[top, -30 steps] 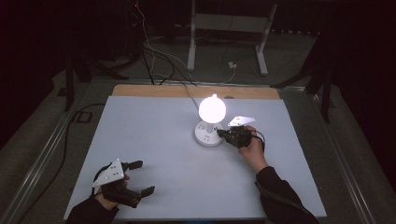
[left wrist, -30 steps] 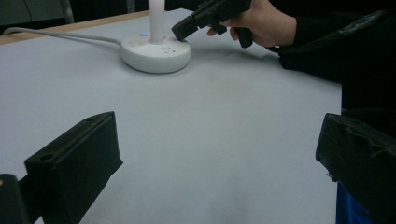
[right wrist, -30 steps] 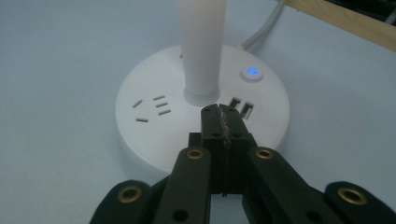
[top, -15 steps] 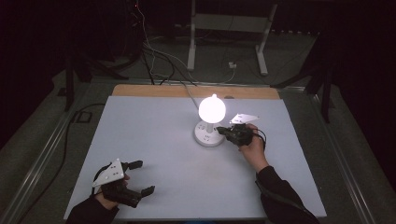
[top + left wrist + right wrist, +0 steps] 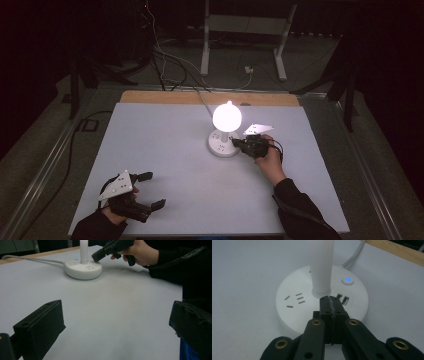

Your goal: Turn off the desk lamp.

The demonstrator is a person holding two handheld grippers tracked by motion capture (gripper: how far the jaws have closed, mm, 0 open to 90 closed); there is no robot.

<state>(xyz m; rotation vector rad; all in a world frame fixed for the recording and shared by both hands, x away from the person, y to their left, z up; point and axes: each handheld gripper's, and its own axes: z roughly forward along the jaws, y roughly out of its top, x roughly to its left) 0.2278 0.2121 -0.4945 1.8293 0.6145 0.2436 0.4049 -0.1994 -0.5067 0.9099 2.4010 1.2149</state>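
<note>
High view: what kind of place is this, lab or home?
Likely a lab or recording room, kept dark. A bare white table carries just a lit lamp, cables trail over the floor behind it, and a metal stand rises at the back.

The lamp (image 5: 226, 131) is white throughout, its globe glowing bright white and a small blue light (image 5: 347, 280) shining on its round base. Both tongs (image 5: 142, 190) (image 5: 239, 144) are black with brass-coloured screws, over a pale grey tabletop (image 5: 165, 135) edged in light wood.
</note>
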